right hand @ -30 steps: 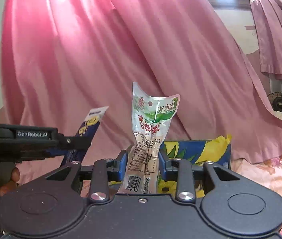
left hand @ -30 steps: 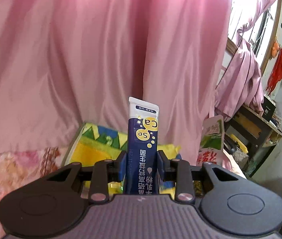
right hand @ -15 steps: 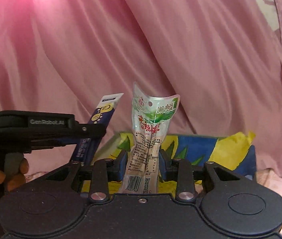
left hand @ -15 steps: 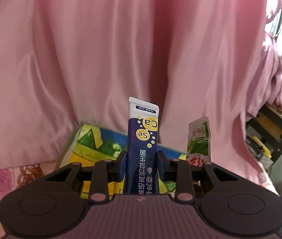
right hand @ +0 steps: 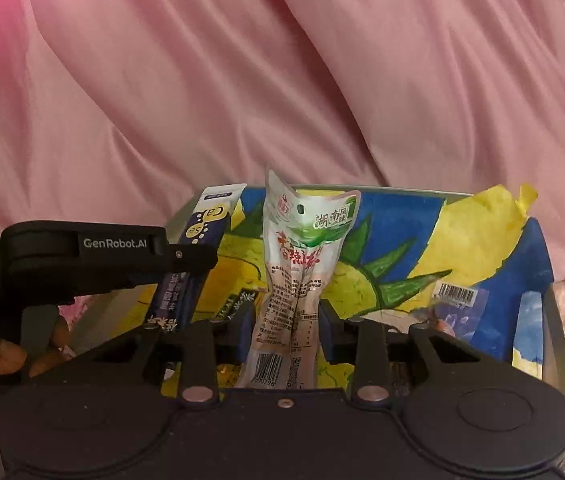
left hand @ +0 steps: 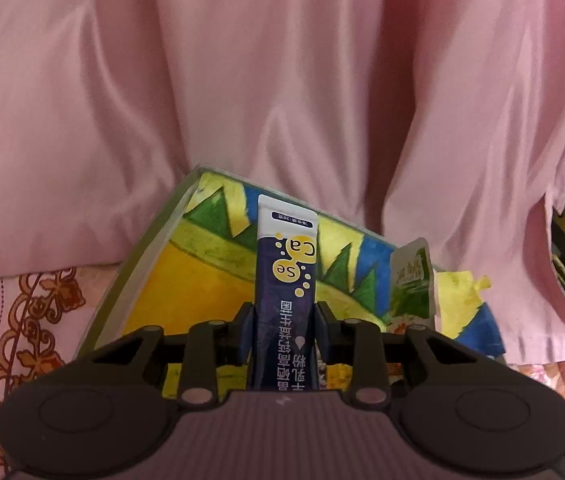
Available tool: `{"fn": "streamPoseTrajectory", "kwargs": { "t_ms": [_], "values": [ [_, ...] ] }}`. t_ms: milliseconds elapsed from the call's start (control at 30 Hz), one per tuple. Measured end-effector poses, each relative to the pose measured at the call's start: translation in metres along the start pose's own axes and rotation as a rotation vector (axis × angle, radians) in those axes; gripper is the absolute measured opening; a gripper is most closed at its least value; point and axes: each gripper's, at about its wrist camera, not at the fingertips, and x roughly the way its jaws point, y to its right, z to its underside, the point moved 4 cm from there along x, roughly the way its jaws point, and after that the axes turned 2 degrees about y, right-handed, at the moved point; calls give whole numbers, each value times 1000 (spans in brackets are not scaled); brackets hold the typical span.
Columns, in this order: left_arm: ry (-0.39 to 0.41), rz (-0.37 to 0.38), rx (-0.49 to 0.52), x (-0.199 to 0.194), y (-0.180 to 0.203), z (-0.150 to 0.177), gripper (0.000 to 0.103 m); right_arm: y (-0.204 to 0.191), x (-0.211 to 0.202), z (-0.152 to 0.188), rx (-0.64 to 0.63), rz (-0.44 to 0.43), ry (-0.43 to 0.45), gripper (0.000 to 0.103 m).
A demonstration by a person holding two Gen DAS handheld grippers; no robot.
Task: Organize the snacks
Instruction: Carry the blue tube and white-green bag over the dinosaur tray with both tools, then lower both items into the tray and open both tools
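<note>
Moved: we brought both grippers down to the painted box [right hand: 482, 240].
Left gripper [left hand: 284, 316]: clamped on blue sachet [left hand: 286, 276].
Right gripper [right hand: 284, 312]: clamped on snack pouch [right hand: 302, 264].

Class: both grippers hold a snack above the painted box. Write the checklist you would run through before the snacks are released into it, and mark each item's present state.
1. Left gripper clamps the blue sachet: ok.
2. Right gripper clamps the white sausage pack: ok.
3. Painted box lies ahead of both snacks: ok.
4. Box open on top: ok.
5. The two grippers apart: ok.
6. Free floor space under each snack: cannot tell.
</note>
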Motion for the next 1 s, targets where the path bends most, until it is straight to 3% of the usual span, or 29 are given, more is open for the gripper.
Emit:
{"fn": "streamPoseTrajectory", "kwargs": {
  "t_ms": [300, 500, 567, 700, 1000],
  "values": [
    [-45, -27, 7, 5, -3, 8, 39, -6, 3, 2, -17, 20, -11, 46],
    [-14, -49, 5, -6, -5, -1, 69, -2, -4, 1, -5, 43, -6, 62],
    [6, -52, -7, -16, -4, -4, 84, -1, -10, 0, 2, 38, 6, 63],
    [57, -36, -25, -41, 1, -10, 93, -1, -31, -8, 0, 31, 54, 82],
    [185, -30, 19, -114, 22, -12, 103, -13, -102, -26, -33, 14, 181, 96]
  ]
}}
